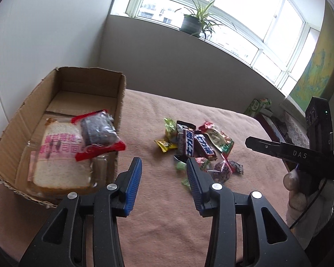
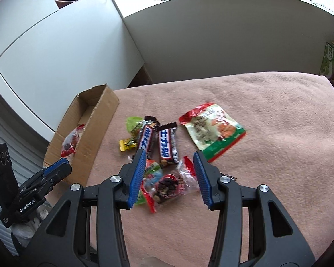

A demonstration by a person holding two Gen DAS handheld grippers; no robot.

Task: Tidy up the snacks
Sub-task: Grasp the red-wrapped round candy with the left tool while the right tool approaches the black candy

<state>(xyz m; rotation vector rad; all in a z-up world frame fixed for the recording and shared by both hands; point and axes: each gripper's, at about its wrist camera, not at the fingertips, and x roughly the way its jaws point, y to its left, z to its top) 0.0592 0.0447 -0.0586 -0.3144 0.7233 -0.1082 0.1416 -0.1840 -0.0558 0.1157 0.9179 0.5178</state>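
Snacks half sorted – some in the cardboard box [image 1: 62,102], the rest on the pink blanket [image 2: 267,133].

The left gripper [image 1: 164,173] stands partly open and empty beside the box, where a bread pack [image 1: 55,155] and a dark red-edged packet [image 1: 98,131] lie. The right gripper [image 2: 168,169] is partly open above a clear packet [image 2: 167,187] – its blue pads are not pressing on it. Two chocolate bars [image 2: 158,142] lie near.
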